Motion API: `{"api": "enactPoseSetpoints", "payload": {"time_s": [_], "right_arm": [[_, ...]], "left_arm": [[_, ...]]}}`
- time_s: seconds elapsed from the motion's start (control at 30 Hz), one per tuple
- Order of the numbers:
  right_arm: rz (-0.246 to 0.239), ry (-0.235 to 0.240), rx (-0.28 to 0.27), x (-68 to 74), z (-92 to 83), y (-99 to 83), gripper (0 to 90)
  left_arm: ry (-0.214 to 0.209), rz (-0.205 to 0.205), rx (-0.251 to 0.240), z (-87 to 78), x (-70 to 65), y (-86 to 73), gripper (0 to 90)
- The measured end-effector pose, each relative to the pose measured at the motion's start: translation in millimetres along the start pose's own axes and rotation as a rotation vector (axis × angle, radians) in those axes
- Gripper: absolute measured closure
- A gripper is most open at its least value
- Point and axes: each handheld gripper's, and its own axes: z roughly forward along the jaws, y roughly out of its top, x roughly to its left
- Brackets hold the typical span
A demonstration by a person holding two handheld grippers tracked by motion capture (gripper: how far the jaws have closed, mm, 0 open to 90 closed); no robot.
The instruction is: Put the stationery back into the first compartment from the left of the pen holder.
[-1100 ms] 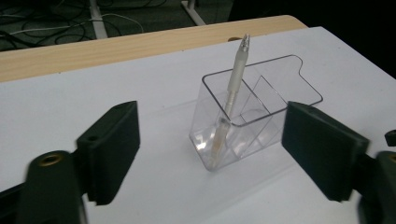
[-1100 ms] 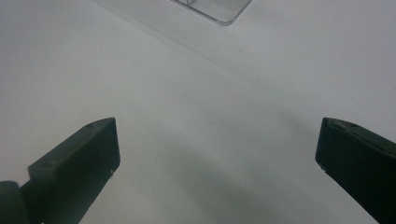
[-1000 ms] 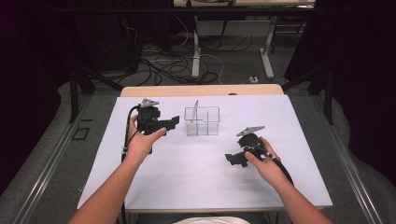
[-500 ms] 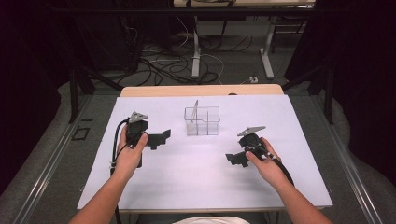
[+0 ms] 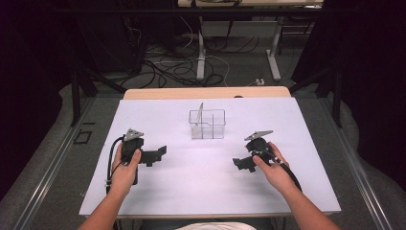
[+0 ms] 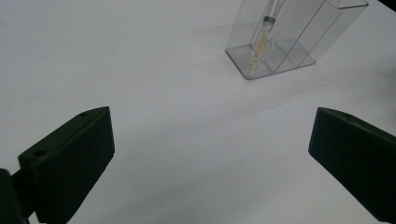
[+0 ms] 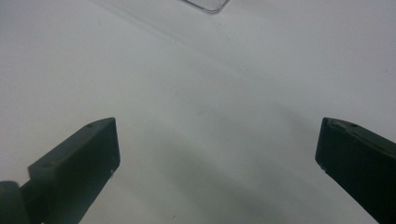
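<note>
Clear divided holder (image 5: 207, 124) stands toward the far middle of the white desk (image 5: 201, 191). One syringe (image 5: 199, 113) leans in its left compartment — tip down at the base, plunger end sticking up past the rim. In the left claw's own view the syringe (image 6: 261, 37) shows an amber-tinted barrel resting against the wall of the holder (image 6: 299, 42).

Left claw (image 5: 155, 155) sits low over the desk, left of the holder and well apart from it, jaws spread wide with nothing between them. They have just been opening; bare desk only in the gap. Right claw (image 5: 242, 163) rests near the desk on the other side, jaws also wide and empty; a corner of the holder (image 7: 205, 4) just peeks in at the top of its view.

Judgement: the syringe looks placed and let go, and both claws are parked clear. The step in hand reads as a settle-back.

To do it well:
- keep both claws low and out to the sides, so no trailing cable or jaw brushes the light plastic holder
- leave the jaws wide until fully clear
- if another reach follows, come at the syringe from above along its lean, not sideways — a side nudge could tip the holder.
</note>
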Motion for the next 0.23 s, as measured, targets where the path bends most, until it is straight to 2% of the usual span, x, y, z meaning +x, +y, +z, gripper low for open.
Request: {"api": "enactPoseSetpoints", "payload": {"time_s": [0.17,0.23], "right_arm": [[0.010,-0.009,0.002,-0.6,0.1,-1.9,0.0],[0.009,-0.014,0.002,-2.3,-0.8,-3.0,0.0]], "left_arm": [[0.002,-0.060,-0.016,0.7,5.9,-2.7,0.0],[0.001,-0.067,-0.019,1.4,7.1,-3.2,0.0]]}}
